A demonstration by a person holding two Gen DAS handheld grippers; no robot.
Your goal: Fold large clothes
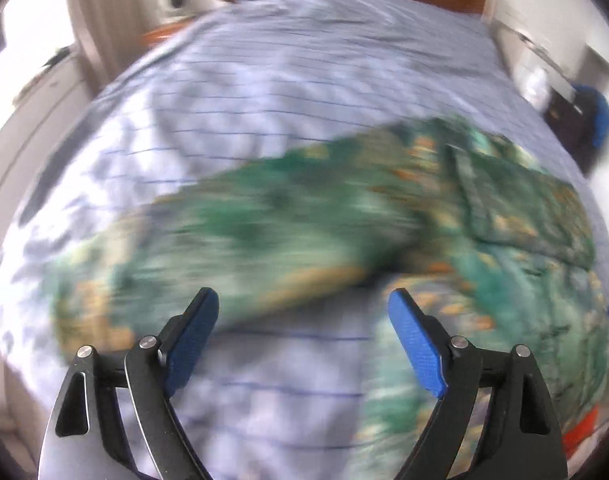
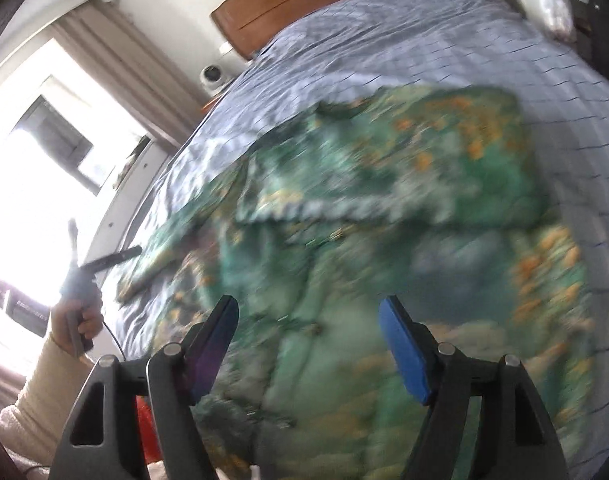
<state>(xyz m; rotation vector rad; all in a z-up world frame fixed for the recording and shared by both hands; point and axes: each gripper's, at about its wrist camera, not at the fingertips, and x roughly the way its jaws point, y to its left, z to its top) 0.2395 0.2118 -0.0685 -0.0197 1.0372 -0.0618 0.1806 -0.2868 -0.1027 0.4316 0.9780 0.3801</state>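
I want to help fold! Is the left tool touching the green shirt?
Apart. In the left wrist view, the left tool is open with nothing between its fingers, hovering above the shirt and striped sheet.

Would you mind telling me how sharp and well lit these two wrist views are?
Left wrist view: the green patterned garment is smeared by motion blur, while the left gripper stays crisp. Right wrist view: the garment is blurred too, the window is blown out white, and fisheye bends the bed.

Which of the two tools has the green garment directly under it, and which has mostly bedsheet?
The right tool is over the green patterned garment. The left tool has striped bedsheet between its open fingers.
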